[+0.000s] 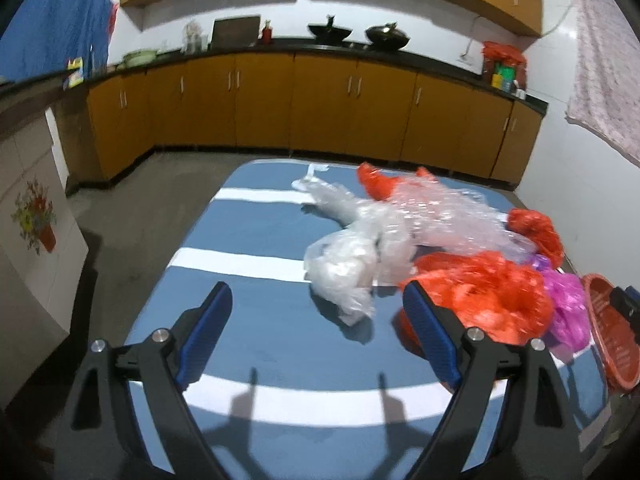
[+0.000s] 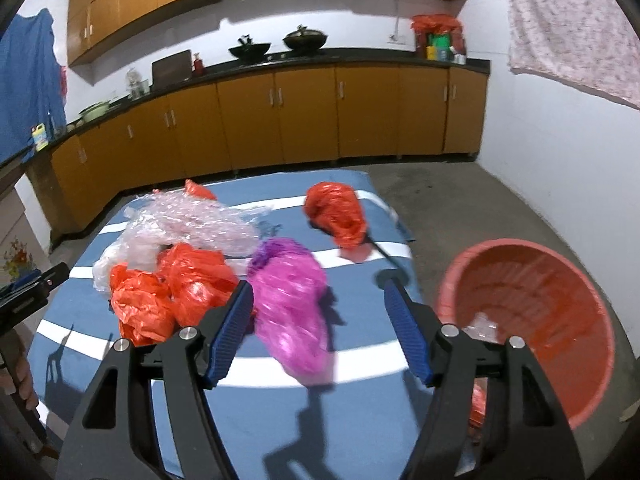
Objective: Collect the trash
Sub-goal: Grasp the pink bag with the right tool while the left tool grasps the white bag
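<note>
Crumpled plastic bags lie on a blue, white-striped table [image 1: 256,320]. A clear bag [image 1: 352,272] lies just ahead of my open left gripper [image 1: 318,300]. A red bag [image 1: 484,292] touches its right finger. A pink bag [image 2: 292,300] lies between the jaws of my open right gripper [image 2: 318,300]. Red bags [image 2: 180,292] sit to its left, another red bag [image 2: 336,216] farther back, with bubble wrap [image 2: 188,224] behind. A red basket [image 2: 532,320] with some trash inside stands right of the table.
Orange cabinets [image 1: 320,108] with a black counter line the far wall. A white cabinet [image 1: 32,240] stands left of the table. The left gripper shows at the left edge of the right wrist view [image 2: 28,292]. Bare floor [image 2: 460,204] lies beyond the basket.
</note>
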{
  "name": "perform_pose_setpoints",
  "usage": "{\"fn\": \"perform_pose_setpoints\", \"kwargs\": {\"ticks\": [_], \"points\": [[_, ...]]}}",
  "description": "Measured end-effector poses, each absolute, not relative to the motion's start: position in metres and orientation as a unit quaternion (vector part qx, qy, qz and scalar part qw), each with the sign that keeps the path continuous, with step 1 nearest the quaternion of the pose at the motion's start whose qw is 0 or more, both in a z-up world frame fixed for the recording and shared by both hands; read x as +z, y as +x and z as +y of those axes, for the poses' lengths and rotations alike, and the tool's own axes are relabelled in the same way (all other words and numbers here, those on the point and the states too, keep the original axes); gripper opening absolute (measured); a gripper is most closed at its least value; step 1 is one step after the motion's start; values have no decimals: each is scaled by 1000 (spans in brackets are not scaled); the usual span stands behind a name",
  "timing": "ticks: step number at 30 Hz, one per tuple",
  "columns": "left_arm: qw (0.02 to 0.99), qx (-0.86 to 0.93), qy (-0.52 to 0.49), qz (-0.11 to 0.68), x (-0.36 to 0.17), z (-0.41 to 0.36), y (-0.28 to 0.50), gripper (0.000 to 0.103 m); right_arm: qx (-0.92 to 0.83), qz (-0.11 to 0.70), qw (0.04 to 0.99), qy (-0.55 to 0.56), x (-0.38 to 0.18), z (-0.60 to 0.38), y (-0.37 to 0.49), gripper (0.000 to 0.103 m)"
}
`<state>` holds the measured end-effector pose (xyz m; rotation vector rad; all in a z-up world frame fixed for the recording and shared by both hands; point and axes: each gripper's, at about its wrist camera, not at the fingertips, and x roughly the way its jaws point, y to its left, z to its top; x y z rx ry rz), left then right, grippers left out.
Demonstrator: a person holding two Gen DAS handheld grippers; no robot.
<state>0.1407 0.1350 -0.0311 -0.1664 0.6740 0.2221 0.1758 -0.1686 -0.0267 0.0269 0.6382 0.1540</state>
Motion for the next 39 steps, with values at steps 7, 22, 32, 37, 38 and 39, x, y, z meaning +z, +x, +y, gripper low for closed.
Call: {"fn": "perform_pose_setpoints", "kwargs": {"ticks": [7,22,32,37,38,39], "points": [[923,95,-91,361,-49,144,178,86,75,333,940,7,-42,-155,203,68],[900,64,-99,420,-84,150,234,64,95,389,916,0,-75,-140,231,54],[899,59,-106,420,-86,153,237,42,97,382,919,6,-71,-148,219,44],[908,69,-98,402,-75,150,219,42,95,373,923,11,-64,-157,210,44],[909,71,-97,398,-72,150,216,42,94,369,924,11,-62,-159,206,44],[911,72,-96,395,-69,149,213,42,93,367,925,10,-60,-160,204,44]]}}
